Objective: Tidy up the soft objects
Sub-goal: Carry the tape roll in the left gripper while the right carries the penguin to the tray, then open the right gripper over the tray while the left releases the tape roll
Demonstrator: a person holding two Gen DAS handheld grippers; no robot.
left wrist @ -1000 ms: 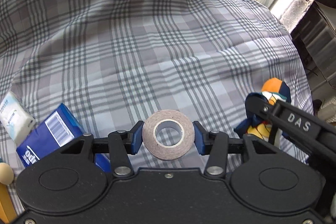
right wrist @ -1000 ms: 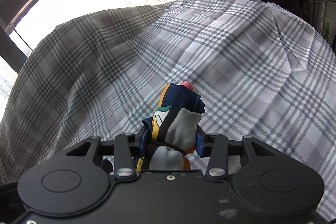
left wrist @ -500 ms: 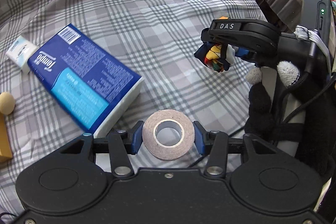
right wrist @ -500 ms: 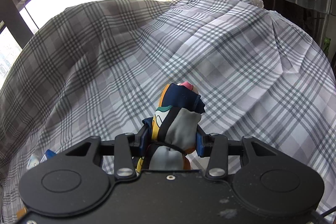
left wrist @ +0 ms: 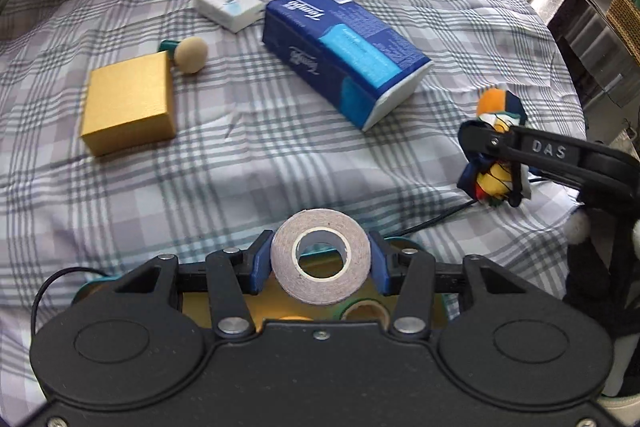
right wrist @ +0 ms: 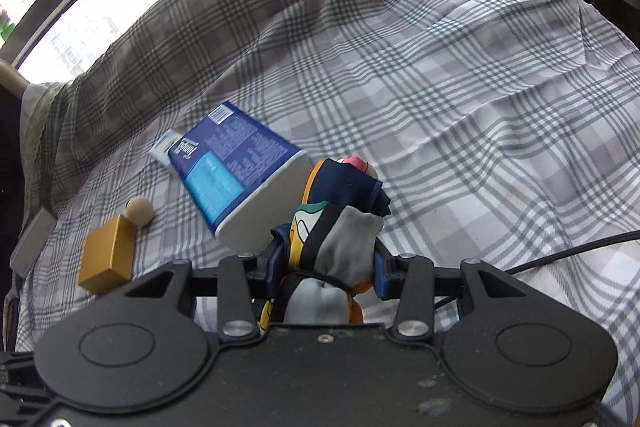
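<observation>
My left gripper [left wrist: 319, 262] is shut on a roll of grey tape [left wrist: 319, 255], held above a yellow tray [left wrist: 264, 313] just below it. My right gripper [right wrist: 324, 269] is shut on a bundled colourful cloth [right wrist: 340, 227]; the cloth also shows at the right of the left wrist view [left wrist: 494, 147]. A blue tissue pack [left wrist: 344, 53] lies on the plaid sheet [left wrist: 248, 163], also seen in the right wrist view [right wrist: 236, 171]. A small white tissue packet [left wrist: 228, 5] lies behind it.
A gold box [left wrist: 128, 103] and a beige ball-headed item [left wrist: 190, 55] lie at the left. A black cable [left wrist: 436, 221] runs across the sheet near the right. Dark furniture [left wrist: 600, 27] stands past the bed's right edge.
The left gripper has pulled back and tilted down, bringing the tissue pack, gold box and tray into view. The right gripper has swung left, so the tissue pack and gold box now show. Both grips unchanged.
</observation>
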